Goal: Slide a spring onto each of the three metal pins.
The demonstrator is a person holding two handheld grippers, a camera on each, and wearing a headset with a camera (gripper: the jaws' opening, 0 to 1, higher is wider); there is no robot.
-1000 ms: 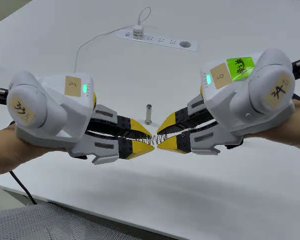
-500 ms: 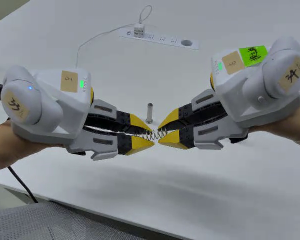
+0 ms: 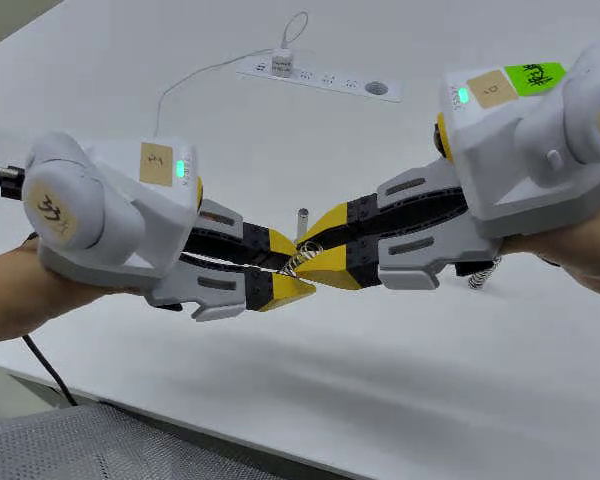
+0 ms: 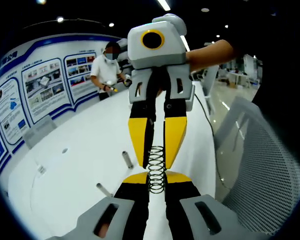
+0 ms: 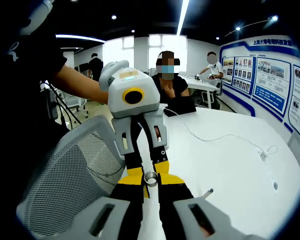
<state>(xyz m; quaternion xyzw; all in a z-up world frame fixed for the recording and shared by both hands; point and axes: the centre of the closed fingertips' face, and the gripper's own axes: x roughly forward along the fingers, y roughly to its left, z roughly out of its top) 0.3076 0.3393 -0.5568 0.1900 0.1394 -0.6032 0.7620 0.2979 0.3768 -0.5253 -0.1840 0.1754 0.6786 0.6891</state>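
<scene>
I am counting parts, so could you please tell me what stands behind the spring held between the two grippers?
A short upright grey metal pin stands on the white table just behind the coiled steel spring. The yellow-tipped jaws cover its base.

On the left hand-held gripper (image 3: 298,272), a small tan sticker (image 3: 156,163) had one pen mark, maybe a 3, and a round tan sticker (image 3: 57,213) had scribbles I could not read. The right hand-held gripper (image 3: 305,258) had a square tan sticker (image 3: 492,88) and a green sticker (image 3: 533,74), both scribbled. The print on the wall posters (image 4: 35,90) was too small to read.
</scene>
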